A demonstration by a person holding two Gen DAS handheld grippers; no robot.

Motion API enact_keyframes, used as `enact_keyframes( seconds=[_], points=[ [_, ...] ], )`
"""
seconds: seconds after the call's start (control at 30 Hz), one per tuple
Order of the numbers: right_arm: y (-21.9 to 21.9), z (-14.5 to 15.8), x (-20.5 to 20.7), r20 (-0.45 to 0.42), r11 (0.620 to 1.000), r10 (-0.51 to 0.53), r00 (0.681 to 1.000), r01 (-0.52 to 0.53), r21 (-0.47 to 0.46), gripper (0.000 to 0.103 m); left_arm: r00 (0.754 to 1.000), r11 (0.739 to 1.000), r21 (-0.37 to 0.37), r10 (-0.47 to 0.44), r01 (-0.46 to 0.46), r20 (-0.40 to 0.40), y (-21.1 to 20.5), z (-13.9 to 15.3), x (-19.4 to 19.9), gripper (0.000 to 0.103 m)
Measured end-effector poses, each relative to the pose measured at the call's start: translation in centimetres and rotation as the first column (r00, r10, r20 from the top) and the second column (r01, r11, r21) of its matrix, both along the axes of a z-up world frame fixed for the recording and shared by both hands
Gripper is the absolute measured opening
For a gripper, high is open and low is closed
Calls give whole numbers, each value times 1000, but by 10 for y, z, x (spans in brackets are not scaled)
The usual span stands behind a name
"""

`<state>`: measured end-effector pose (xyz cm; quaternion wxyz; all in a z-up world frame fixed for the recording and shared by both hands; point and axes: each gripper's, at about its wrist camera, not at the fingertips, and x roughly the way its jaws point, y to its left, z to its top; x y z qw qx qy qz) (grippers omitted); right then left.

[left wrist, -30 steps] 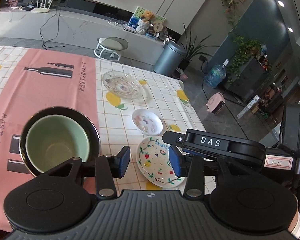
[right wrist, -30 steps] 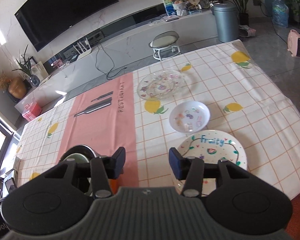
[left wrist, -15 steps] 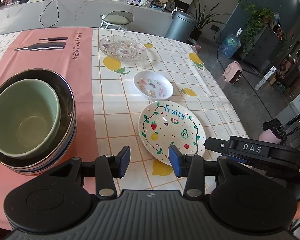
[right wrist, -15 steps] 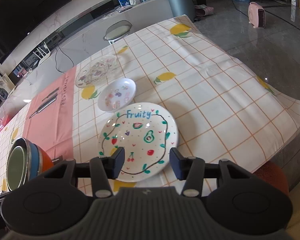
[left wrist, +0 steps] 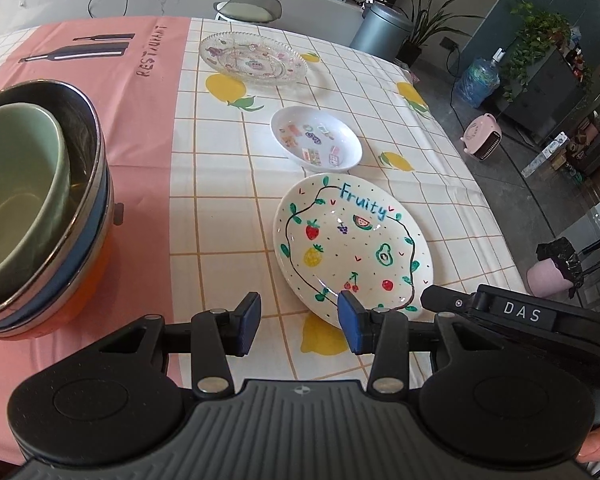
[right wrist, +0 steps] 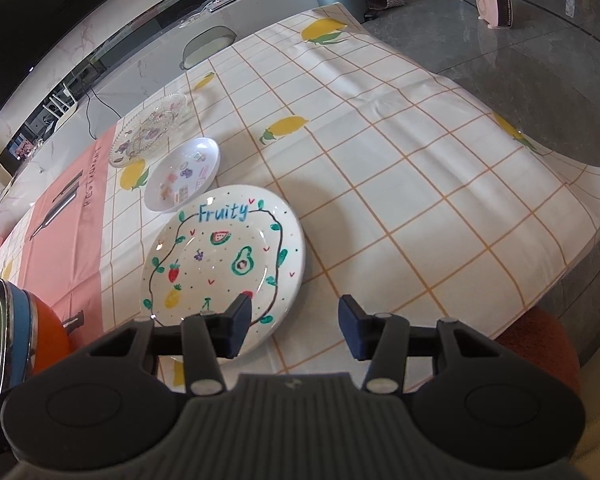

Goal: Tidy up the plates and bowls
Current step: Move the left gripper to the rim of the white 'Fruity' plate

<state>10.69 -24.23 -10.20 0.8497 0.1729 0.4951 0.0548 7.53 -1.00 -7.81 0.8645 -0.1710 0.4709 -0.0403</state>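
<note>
Both grippers have been brought lower and closer to the fruit plate (right wrist: 224, 256) on the worktop (right wrist: 400, 184). The right gripper (right wrist: 294, 326) and left gripper (left wrist: 298, 322) are held wide, empty. A grasp of its near rim seems imminent; the stacked bowls (left wrist: 32, 208) stand aside.

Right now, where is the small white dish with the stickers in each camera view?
Left wrist: small white dish, upper centre, just beyond the Fruity plate.
Right wrist: small white dish, left of centre, above the Fruity plate.
Shared landmark: the clear glass plate, farther along the table.
</note>
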Motion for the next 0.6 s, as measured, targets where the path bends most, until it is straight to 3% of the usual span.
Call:
enact_keyframes(
  seconds=[0.47,0.6],
  points=[
    [-2,-14,10,-2,999,-1,1000,1,51,42,999,999,-47,13,-14,-31,-3,-17,16,49],
    [-3,-15,13,2,997,-5,1000,5,73,39,1000,999,-53,10,-12,-28,-4,-22,17,43]
  ],
)
